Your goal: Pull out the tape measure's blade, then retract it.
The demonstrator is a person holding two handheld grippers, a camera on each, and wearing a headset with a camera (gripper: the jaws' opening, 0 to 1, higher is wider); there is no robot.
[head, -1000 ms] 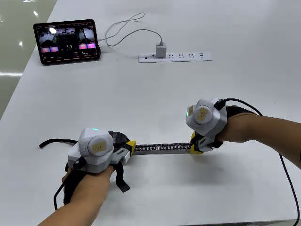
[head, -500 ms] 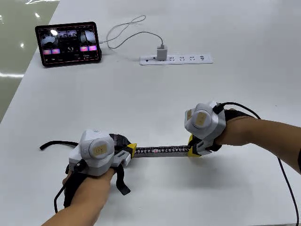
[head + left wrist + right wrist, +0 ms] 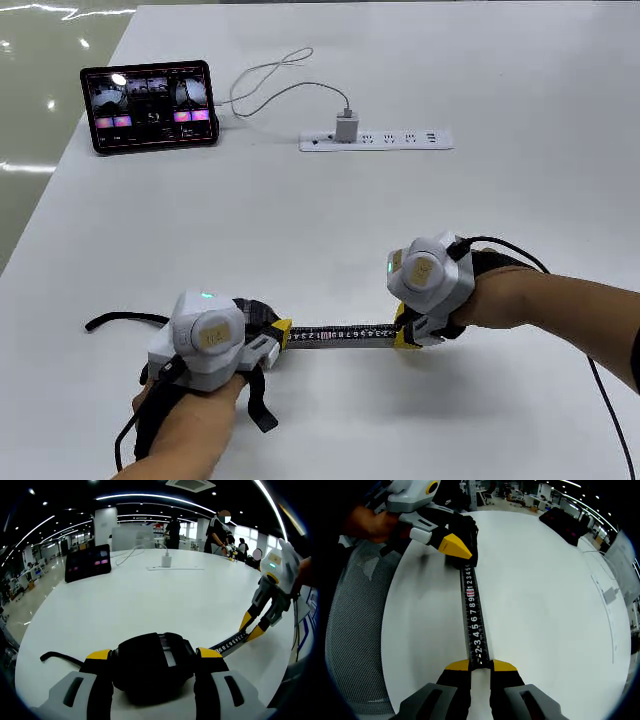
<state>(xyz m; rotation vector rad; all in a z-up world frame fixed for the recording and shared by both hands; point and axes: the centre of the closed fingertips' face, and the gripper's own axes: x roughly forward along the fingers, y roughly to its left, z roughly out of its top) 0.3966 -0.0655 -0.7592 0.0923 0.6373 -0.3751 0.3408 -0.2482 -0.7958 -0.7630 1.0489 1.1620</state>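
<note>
A black tape measure case (image 3: 152, 666) lies on the white table, and my left gripper (image 3: 154, 656) is shut on it. In the head view the case (image 3: 262, 312) sits at the lower left with the left gripper (image 3: 272, 334) around it. A short length of numbered blade (image 3: 340, 333) runs rightward from the case. My right gripper (image 3: 403, 334) is shut on the blade's free end. The right gripper view looks along the blade (image 3: 472, 621) toward the case (image 3: 464, 536), with the yellow fingertips (image 3: 457, 665) pinching its tip. A black wrist strap (image 3: 110, 321) trails left from the case.
A tablet (image 3: 150, 104) stands at the far left of the table (image 3: 330, 230). A white power strip (image 3: 377, 139) with a charger and cable lies at the back centre. A mesh chair (image 3: 355, 625) stands by the table's edge. People stand in the background of the left gripper view.
My right gripper has moved left toward the case, and the exposed blade has grown shorter. The head camera has tilted, so the whole scene sits lower.
</note>
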